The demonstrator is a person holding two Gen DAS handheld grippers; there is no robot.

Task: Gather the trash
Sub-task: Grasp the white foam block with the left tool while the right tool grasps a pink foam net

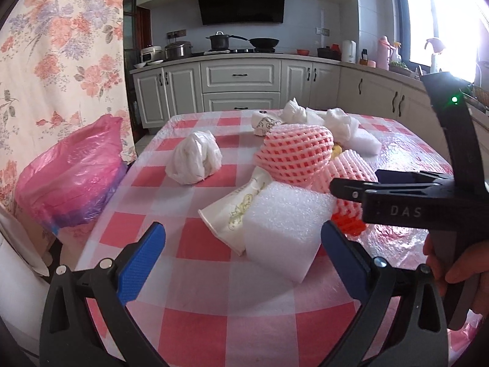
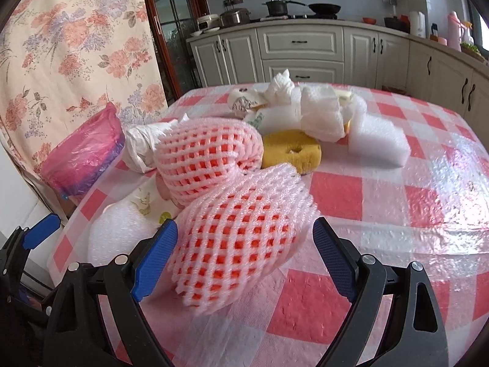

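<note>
Trash lies heaped on a table with a red-and-white checked cloth [image 1: 207,312]. My left gripper [image 1: 244,253] is open just above the cloth. A white foam block [image 1: 284,223] sits ahead of it, close to the right finger, leaning on a flattened paper cup [image 1: 232,211]. My right gripper [image 2: 244,238] is open, and a pink foam net sleeve [image 2: 238,238] lies between its blue pads without being squeezed. A second net sleeve [image 2: 207,159] lies behind it. A bin lined with a pink bag [image 1: 70,177] stands off the table's left edge.
Farther back lie a crumpled white plastic bag [image 1: 195,159], tissues [image 2: 321,113], a yellow sponge ring [image 2: 290,150], another foam block [image 2: 379,140] and a printed cup [image 2: 244,101]. A floral curtain [image 1: 61,46] hangs left. A hand [image 1: 467,269] holds the right gripper's handle. Kitchen cabinets [image 1: 241,76] line the back.
</note>
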